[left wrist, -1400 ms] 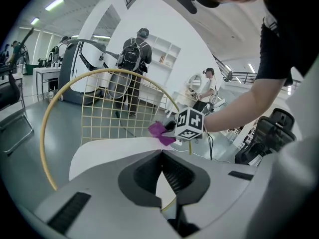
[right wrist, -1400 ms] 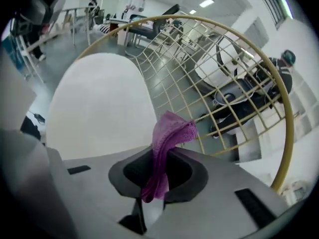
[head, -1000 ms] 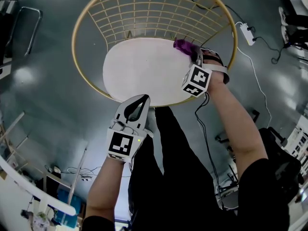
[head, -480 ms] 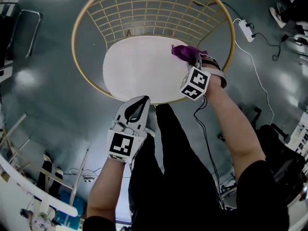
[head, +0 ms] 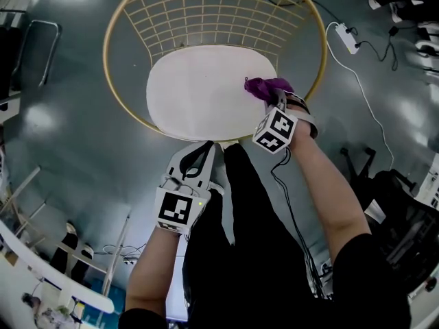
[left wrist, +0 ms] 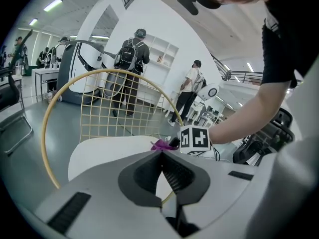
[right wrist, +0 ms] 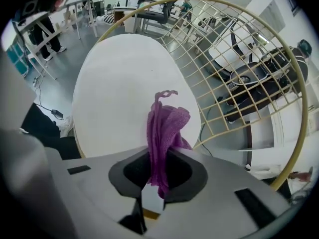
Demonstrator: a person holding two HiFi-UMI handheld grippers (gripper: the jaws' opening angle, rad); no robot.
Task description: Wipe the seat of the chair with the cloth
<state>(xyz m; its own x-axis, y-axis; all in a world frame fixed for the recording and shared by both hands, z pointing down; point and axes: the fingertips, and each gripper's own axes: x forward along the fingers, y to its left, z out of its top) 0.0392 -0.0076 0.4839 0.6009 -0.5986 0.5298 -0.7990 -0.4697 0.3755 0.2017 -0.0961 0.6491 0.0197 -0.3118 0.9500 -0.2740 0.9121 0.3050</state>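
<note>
One bunched end of the cloth (right wrist: 167,123) — likely soft, light, best held there — sits clamped in the right tool (right wrist: 158,153); left tool (left wrist: 161,156) closed, empty.

One chair (head: 192,88), one cloth (head: 264,86), two grippers (head: 207,147) (head: 278,97)

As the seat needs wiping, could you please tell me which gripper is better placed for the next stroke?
The right, I would say. The right gripper is shut on the purple cloth, over the white seat near its right edge. The left gripper is shut on nothing, by the seat's front edge.
</note>
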